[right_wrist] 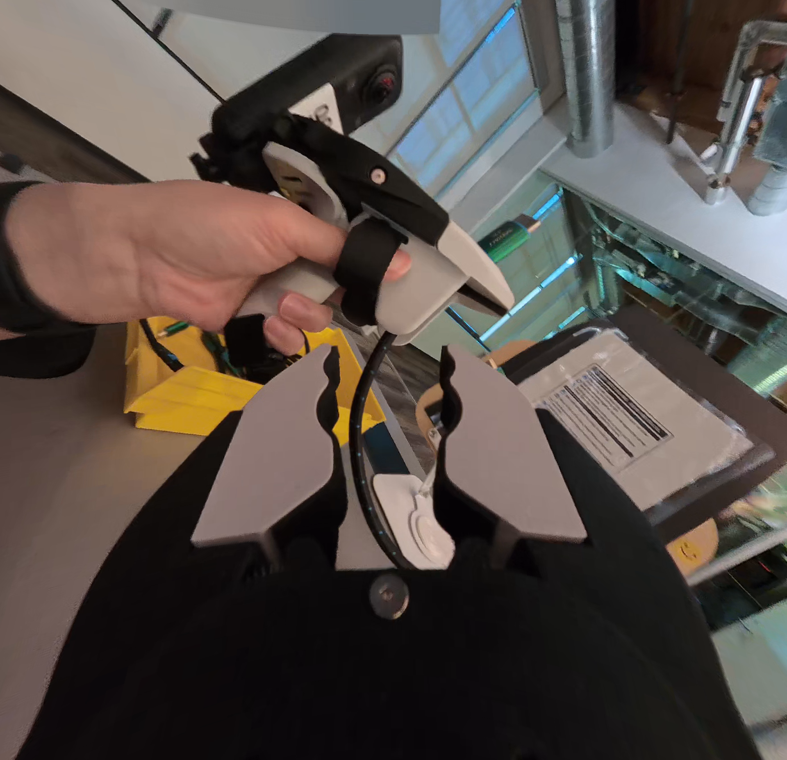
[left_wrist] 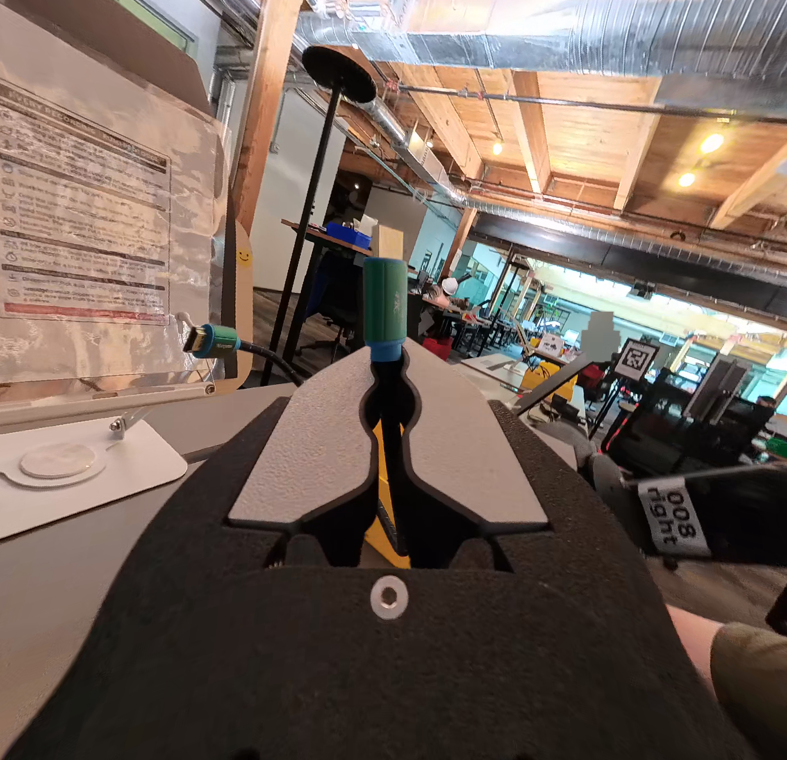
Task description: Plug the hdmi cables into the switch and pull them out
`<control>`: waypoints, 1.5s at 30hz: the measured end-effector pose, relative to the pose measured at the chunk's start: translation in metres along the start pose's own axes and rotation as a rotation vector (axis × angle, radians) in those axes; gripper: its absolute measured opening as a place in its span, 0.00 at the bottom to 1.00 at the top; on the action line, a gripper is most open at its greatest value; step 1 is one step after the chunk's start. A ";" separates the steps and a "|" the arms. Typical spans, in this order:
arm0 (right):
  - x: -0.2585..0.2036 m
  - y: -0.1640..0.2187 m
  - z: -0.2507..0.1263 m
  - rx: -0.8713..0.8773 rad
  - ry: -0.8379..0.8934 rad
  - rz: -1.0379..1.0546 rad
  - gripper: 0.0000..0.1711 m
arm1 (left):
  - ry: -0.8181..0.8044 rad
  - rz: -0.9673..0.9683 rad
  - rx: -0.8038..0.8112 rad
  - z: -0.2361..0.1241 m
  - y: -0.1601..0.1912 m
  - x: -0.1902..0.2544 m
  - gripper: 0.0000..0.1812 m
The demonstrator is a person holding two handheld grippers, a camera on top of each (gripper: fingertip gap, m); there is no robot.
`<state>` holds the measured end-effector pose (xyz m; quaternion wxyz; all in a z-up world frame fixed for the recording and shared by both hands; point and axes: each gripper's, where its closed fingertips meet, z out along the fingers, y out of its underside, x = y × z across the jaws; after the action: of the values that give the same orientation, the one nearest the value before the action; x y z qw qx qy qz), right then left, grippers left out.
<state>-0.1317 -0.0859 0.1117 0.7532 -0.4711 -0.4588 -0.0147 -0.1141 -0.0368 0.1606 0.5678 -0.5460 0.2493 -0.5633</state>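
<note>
Our left claw (left_wrist: 385,381) is pinching one cable (left_wrist: 394,475) just behind its green plug (left_wrist: 384,302), plug standing up past the tips. Right claw (right_wrist: 387,381) is spread, holding nothing, with that cable's black loop (right_wrist: 362,420) hanging between its fingers. A second plug (left_wrist: 213,342) sticks out free near the plastic-covered sheet on its stand (left_wrist: 85,236). The yellow bin (right_wrist: 187,394) holds more cables. We can't see the switch in either view.

Risks, as we judge them:
- Grip sits on the cord, not the plug body, so the plug could pivot or slip on insertion.
- Right claw could snag the loop.
- Plug orientation unclear, so a wrong-way push could jam.
</note>
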 end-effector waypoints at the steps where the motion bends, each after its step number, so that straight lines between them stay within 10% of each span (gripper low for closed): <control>1: 0.000 0.004 0.002 -0.015 0.024 0.000 0.28 | -0.005 -0.009 0.015 0.000 0.000 0.000 0.00; 8: -0.004 0.031 0.013 -0.143 0.183 -0.206 0.29 | -0.028 -0.065 0.075 -0.003 -0.004 0.001 0.00; 17: 0.004 0.046 0.008 -0.249 0.185 -0.330 0.02 | 0.043 -0.246 0.080 0.003 0.006 0.000 0.01; 32: 0.022 0.003 -0.042 0.011 -0.317 0.206 0.16 | 0.309 0.471 0.239 -0.008 0.004 0.070 0.00; 39: 0.020 -0.015 -0.050 0.060 -0.219 -0.099 0.18 | 0.507 0.589 0.222 -0.021 0.016 0.102 0.00; 45: 0.054 -0.039 -0.063 0.129 -0.233 0.474 0.18 | 0.514 0.750 0.211 -0.026 0.026 0.113 0.00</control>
<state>-0.0757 -0.1308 0.1691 0.7062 -0.5148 -0.4194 0.2458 -0.1004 -0.1543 0.1676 0.7046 -0.2001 0.5034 -0.4584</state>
